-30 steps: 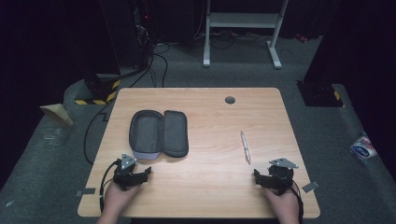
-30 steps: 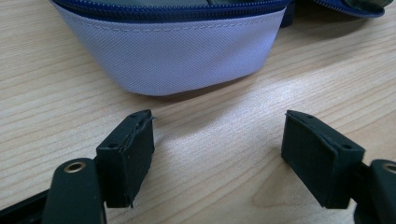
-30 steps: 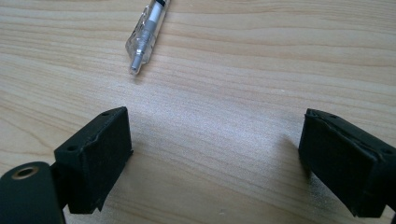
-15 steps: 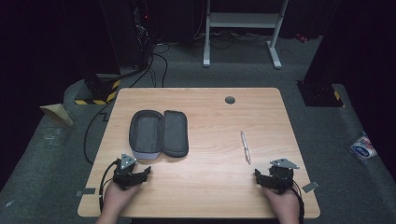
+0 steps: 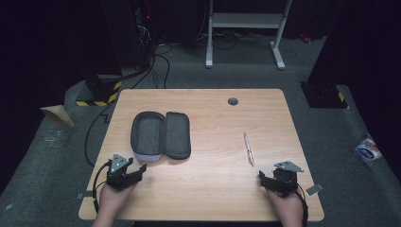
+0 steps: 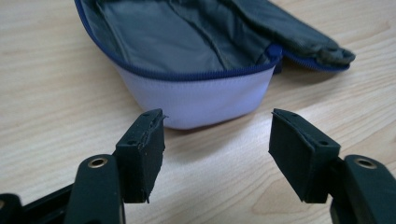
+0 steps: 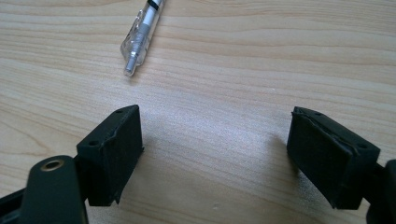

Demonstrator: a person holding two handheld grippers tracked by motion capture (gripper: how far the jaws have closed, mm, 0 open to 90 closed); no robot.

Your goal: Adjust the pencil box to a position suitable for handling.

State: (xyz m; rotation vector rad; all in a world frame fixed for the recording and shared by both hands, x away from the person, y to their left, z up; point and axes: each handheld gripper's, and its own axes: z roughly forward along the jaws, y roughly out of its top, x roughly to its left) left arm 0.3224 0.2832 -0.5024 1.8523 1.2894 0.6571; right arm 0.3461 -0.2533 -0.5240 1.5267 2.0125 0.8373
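Desk: I saw a light wooden desk [image 5: 208, 189] with a small round dark grommet [image 5: 232, 101] near its far edge.
Case: a grey fabric zip case with a blue zipper and pale lilac outer shell [image 5: 161, 135] lay opened flat on the left half of the desk, both halves facing up.
Pen: a clear plastic pen with a silver tip [image 5: 248, 148] lay on the right half, well apart from the case, its length running roughly away from me.
Left gripper: my left gripper [image 5: 135, 169] sat low at the near left corner, its jaws spread wide and holding nothing; in the left gripper view the case's rounded near end [image 6: 201, 100] lay just beyond the jaws, not touching them.
Right gripper: my right gripper [image 5: 265, 178] sat at the near right corner, jaws likewise spread and empty; in the right gripper view the pen [image 7: 142, 35] lay ahead and to the left of the jaws, apart from both.
Floor: grey carpet with black cables [image 5: 156, 61] behind the desk.
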